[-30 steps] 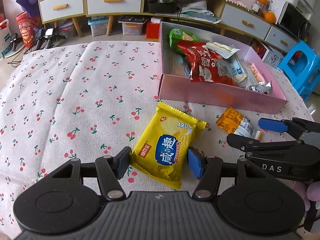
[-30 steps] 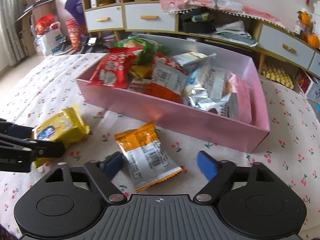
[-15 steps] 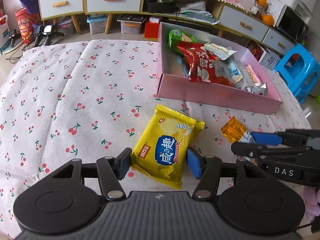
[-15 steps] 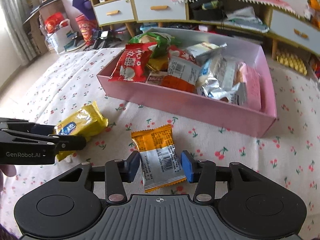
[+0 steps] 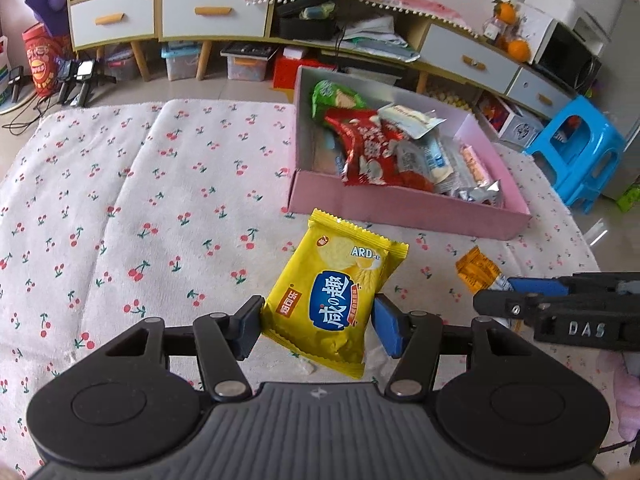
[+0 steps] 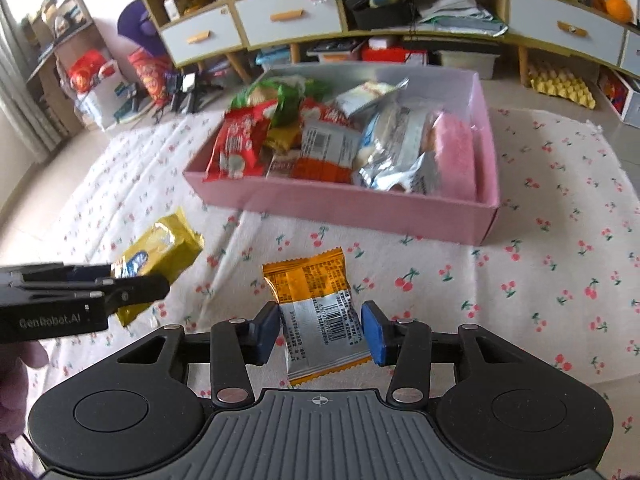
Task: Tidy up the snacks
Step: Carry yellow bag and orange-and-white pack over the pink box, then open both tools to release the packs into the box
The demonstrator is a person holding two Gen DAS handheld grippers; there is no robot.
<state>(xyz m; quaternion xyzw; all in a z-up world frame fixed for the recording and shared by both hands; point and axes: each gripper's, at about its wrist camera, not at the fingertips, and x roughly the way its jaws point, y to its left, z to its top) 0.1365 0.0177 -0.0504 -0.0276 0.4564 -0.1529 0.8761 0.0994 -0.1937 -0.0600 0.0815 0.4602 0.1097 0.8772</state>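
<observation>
My left gripper [image 5: 318,330] is shut on a yellow chip packet [image 5: 334,294] and holds it lifted above the cherry-print cloth [image 5: 160,208]. My right gripper [image 6: 320,330] is shut on an orange and silver snack packet [image 6: 318,312], also raised off the cloth. The pink box [image 5: 404,202] holds several snack packets, among them a red one [image 5: 366,148] and a green one [image 5: 334,98]. The box [image 6: 360,208] lies ahead of both grippers. The yellow packet [image 6: 160,246] and left gripper show at the left of the right wrist view.
A cabinet with white drawers [image 5: 212,10] stands beyond the cloth, with storage bins [image 5: 246,66] under it. A blue plastic stool [image 5: 580,152] stands to the right of the box. A red bag [image 5: 40,60] sits on the floor at far left.
Both grippers closed on their packets and lifted them off the cloth. The right gripper's jaws narrowed from wide open onto the orange packet.
</observation>
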